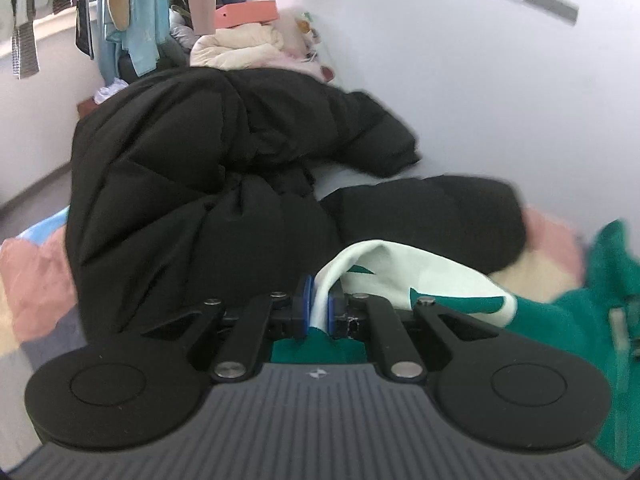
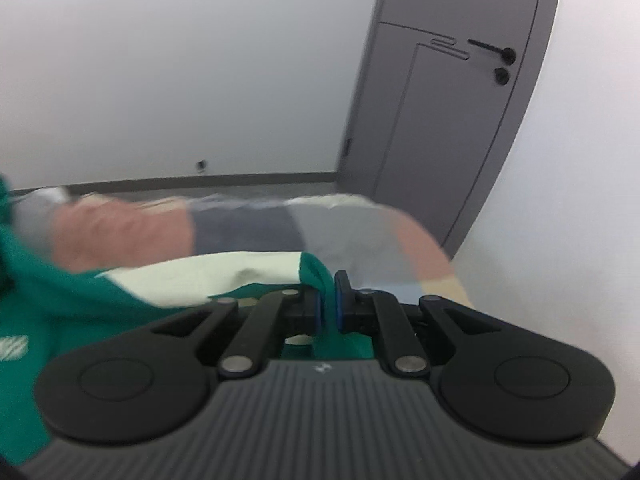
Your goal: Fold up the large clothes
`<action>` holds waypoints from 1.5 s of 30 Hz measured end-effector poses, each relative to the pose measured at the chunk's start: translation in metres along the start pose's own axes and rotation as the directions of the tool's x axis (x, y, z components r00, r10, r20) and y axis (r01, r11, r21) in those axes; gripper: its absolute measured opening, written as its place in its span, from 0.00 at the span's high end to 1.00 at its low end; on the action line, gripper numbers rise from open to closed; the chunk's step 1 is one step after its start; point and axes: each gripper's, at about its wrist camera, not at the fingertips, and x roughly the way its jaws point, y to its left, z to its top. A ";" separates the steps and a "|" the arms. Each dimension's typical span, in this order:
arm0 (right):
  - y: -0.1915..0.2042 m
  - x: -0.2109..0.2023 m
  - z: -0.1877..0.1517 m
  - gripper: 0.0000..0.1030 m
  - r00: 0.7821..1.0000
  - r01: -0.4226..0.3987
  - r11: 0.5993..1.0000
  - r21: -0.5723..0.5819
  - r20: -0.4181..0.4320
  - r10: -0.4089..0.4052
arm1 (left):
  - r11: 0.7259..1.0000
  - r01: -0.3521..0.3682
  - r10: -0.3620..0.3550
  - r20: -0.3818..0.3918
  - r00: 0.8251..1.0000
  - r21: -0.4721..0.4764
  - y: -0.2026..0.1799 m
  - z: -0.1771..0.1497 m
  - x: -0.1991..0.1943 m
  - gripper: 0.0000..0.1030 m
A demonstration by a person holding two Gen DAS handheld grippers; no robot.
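A green and white garment hangs between my two grippers above a patchwork bed cover. My left gripper is shut on a white fold of the garment near its edge. My right gripper is shut on a green edge of the same garment, which stretches away to the left in the right wrist view. The rest of the garment is blurred.
A big black puffer coat lies heaped on the bed just beyond my left gripper. Cream bedding and hanging clothes stand farther back. The patchwork cover, a white wall and a grey door lie ahead of my right gripper.
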 end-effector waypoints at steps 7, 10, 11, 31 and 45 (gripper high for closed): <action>0.014 0.111 -0.033 0.91 0.992 0.121 0.993 -0.004 -0.027 -0.121 | 0.999 -0.039 0.038 -0.040 0.998 -0.025 0.007 -0.031 0.096 0.91; 0.018 0.142 -0.051 0.91 0.991 0.125 0.992 0.014 -0.057 -0.124 | 0.999 -0.046 0.046 -0.031 0.998 0.000 0.004 -0.036 0.114 0.90; 0.018 0.148 -0.056 0.91 0.992 0.117 0.993 0.021 -0.056 -0.116 | 0.999 -0.046 0.046 -0.030 0.998 -0.002 0.004 -0.036 0.116 0.89; 0.024 -0.054 -0.083 0.34 0.979 -0.169 0.965 0.202 0.144 0.141 | 0.979 0.192 -0.197 0.078 0.977 0.069 -0.032 -0.148 -0.103 0.39; 0.110 -0.210 -0.156 0.34 0.825 -0.561 0.820 0.118 -0.001 0.565 | 0.880 0.469 -0.475 -0.154 0.866 -0.078 -0.077 -0.235 -0.229 0.39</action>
